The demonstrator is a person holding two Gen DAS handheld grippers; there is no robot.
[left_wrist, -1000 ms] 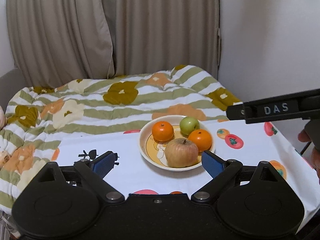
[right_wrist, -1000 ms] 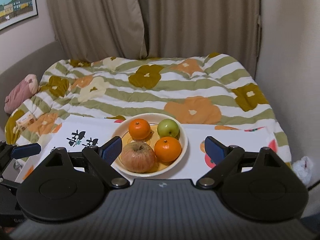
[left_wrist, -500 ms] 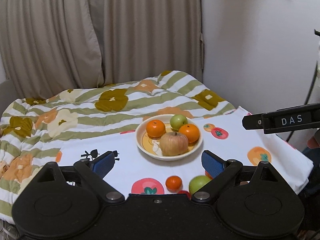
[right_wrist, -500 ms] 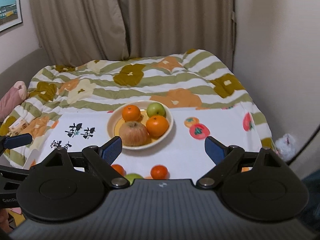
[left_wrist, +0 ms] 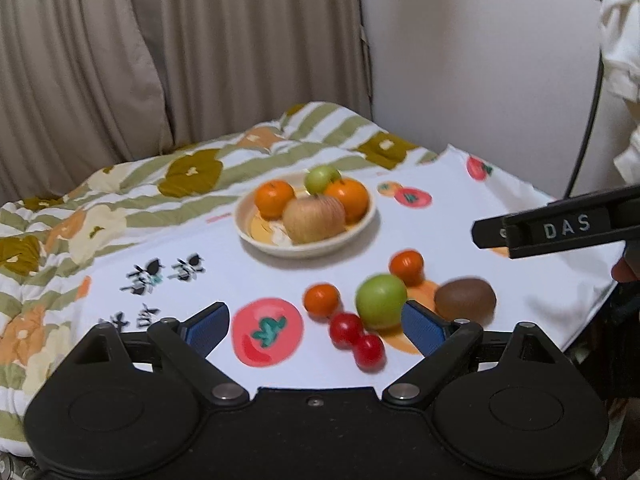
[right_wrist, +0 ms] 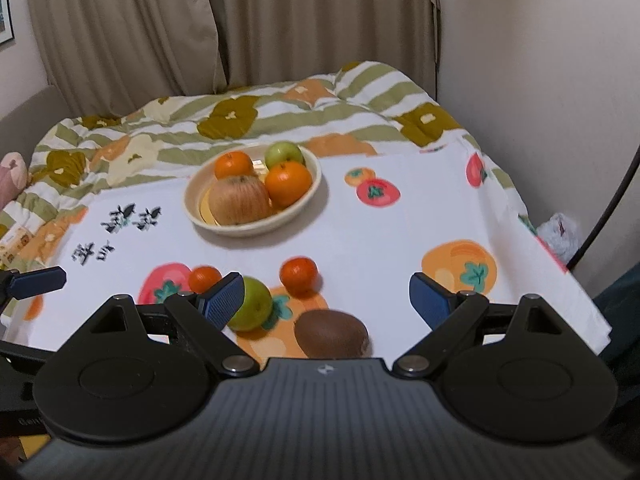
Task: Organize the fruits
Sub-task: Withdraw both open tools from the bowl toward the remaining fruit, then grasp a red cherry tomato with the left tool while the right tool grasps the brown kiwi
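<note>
Both grippers are spread wide and empty, tilted down, I judge to pick loose fruit. Between the left gripper's (left_wrist: 316, 326) pads lie 2 cherry tomatoes (left_wrist: 357, 340) and a small orange (left_wrist: 322, 299); the green apple (left_wrist: 380, 295) sits by its right pad. The kiwi (right_wrist: 331, 334) lies just ahead of the right gripper (right_wrist: 326, 300). The bowl (right_wrist: 310, 196) holding 4 fruits stands farther ahead. A second ago only the bowl showed; the left jaws have just been narrowing slightly, with nothing gripped.

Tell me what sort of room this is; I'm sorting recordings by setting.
Probably a bedroom at home: a striped, flower-patterned quilt covers what looks like a bed, beige pleated curtains hang behind it, and a cream bowl of fruit sits on a white fruit-print cloth.
</note>
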